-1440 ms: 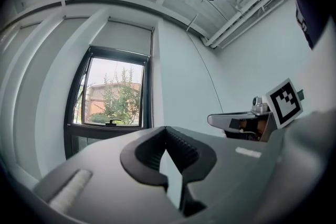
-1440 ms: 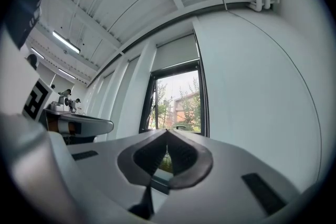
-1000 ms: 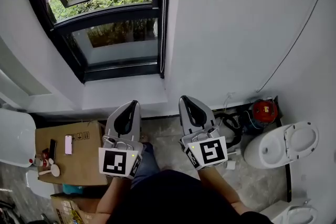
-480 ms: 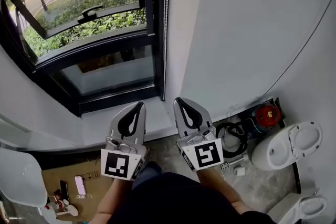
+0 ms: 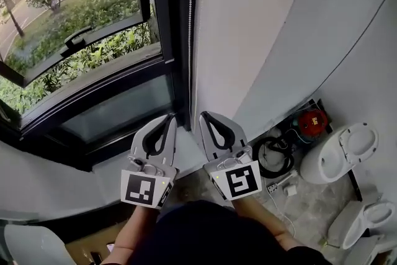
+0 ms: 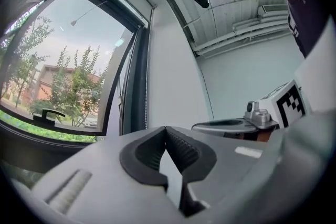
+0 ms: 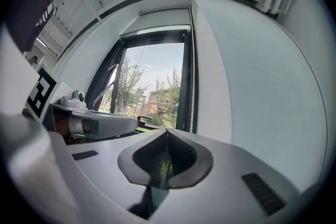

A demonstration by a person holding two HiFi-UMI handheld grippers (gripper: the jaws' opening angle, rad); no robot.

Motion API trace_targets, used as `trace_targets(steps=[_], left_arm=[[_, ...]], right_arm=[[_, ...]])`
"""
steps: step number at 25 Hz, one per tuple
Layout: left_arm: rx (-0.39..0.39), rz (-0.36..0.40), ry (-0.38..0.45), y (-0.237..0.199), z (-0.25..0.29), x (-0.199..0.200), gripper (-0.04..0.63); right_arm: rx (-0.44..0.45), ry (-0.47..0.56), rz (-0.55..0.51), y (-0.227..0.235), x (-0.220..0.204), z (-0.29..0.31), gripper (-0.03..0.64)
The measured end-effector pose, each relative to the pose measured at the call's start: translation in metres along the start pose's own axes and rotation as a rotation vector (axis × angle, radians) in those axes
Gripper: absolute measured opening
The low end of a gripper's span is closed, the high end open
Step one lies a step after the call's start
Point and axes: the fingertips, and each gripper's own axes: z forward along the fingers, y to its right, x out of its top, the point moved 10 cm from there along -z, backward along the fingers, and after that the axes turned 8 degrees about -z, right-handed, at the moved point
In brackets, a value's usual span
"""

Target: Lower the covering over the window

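We see the big black-framed window [image 5: 80, 46] at ten o'clock, its white cover [image 7: 163, 19] rolled up high at twelve o'clock, its bead chain [image 5: 190, 9] hanging straight down the right edge

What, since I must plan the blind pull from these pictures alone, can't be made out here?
Covering itself: head view, cut off by the top edge; only the bead chain shows.
Bead chain's lower end: left gripper view, behind the left gripper; right gripper view, behind the right gripper.
Red object by the toilet: head view, too small to identify.
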Motion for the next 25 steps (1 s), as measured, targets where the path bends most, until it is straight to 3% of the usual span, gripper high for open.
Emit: trace_targets(steps=[8, 19, 25], left_arm=[[-0.107, -0.046, -0.024, -0.036, 0.05, -0.017, 0.006], [-0.168, -0.041, -0.069, -0.068, 0.108, -0.015, 0.009], [-0.167, -0.04, -0.095, -0.082, 0.136, -0.014, 0.118]], right_arm=[[-0.082, -0.028, -0.025, 0.0, -0.008, 0.035, 0.012], [-0.129, -0.033, -0.037, 0.012, -0.001, 0.071, 0.012], [-0.135, -0.021, -0.045, 0.015, 0.002, 0.079, 0.012]])
